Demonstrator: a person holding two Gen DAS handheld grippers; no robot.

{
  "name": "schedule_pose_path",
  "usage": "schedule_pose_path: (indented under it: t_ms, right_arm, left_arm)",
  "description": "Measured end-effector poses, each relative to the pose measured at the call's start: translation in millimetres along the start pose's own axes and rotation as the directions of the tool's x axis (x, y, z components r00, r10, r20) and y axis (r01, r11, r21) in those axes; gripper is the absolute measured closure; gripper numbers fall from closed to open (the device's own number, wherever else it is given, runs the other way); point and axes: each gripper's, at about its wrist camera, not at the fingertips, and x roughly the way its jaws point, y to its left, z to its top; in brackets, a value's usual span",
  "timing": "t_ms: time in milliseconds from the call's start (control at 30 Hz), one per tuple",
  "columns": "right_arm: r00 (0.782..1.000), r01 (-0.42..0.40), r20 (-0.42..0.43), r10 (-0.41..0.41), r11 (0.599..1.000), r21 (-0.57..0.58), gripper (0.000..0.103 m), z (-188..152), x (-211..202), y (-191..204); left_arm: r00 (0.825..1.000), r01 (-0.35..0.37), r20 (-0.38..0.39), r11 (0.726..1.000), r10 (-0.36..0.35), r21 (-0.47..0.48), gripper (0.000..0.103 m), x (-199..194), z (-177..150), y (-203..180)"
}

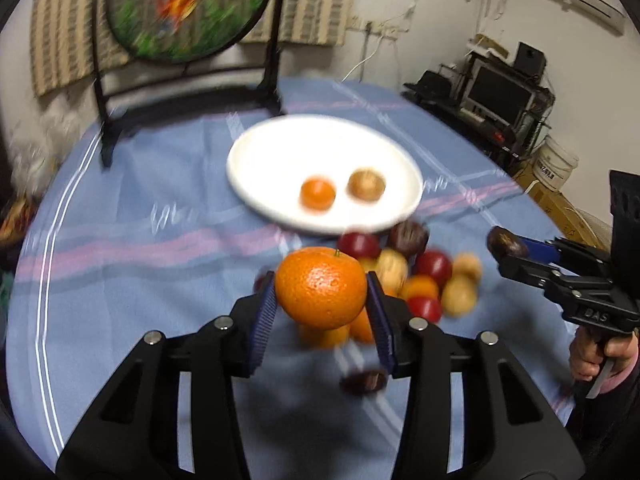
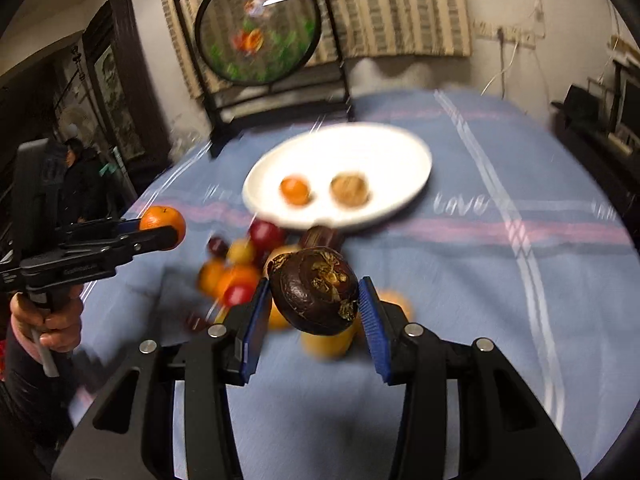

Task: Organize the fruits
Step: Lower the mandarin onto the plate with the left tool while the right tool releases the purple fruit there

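Note:
My left gripper (image 1: pixel 322 300) is shut on an orange tangerine (image 1: pixel 320 286), held above a pile of mixed fruits (image 1: pixel 424 276) on the blue tablecloth. My right gripper (image 2: pixel 314 304) is shut on a dark brown water chestnut (image 2: pixel 316 292) above the same pile (image 2: pixel 240 268). A white plate (image 1: pixel 280 148) lies beyond the pile and holds a small orange fruit (image 1: pixel 317 193) and a tan walnut (image 1: pixel 366 185). The plate (image 2: pixel 360 148) also shows in the right wrist view. Each gripper shows in the other's view, the right one (image 1: pixel 508 246) and the left one (image 2: pixel 160 224).
A round painted screen on a black stand (image 1: pixel 188 8) stands at the table's far edge. One dark fruit (image 1: pixel 364 382) lies alone near my left fingers. Shelves with electronics (image 1: pixel 500 92) stand off the table at right. A person (image 2: pixel 78 172) is at far left.

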Motion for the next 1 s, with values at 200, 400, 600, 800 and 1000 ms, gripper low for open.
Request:
schedule_pose_path:
  t_ms: [200,400,600,800,1000]
  right_arm:
    - [0.996,0.076,0.039,-0.075,0.996,-0.04,0.058,49,37,-17]
    - [0.997,0.082,-0.002,-0.082,0.995,-0.062,0.058,71,83,-26]
    - [0.993,0.104,-0.049,-0.107,0.992,-0.076,0.058,77,114,-34]
    - [0.994,0.07,-0.082,-0.076,0.995,-0.074,0.049,75,125,-35]
    - [0.997,0.067,-0.023,-0.068,0.996,-0.067,0.041,79,93,-30]
  left_arm:
    - [0.999,0.049,0.009,0.999,-0.049,-0.019,0.059,49,66,2]
    - [0.998,0.034,-0.048,0.998,-0.036,-0.046,0.059,109,99,13]
    - [0.993,0.013,-0.118,0.994,-0.026,-0.108,0.059,151,103,36]
    - [0.988,-0.028,-0.155,0.993,0.011,-0.111,0.047,166,97,41]
    - [0.995,-0.092,-0.034,0.993,0.09,-0.07,0.017,117,100,32]
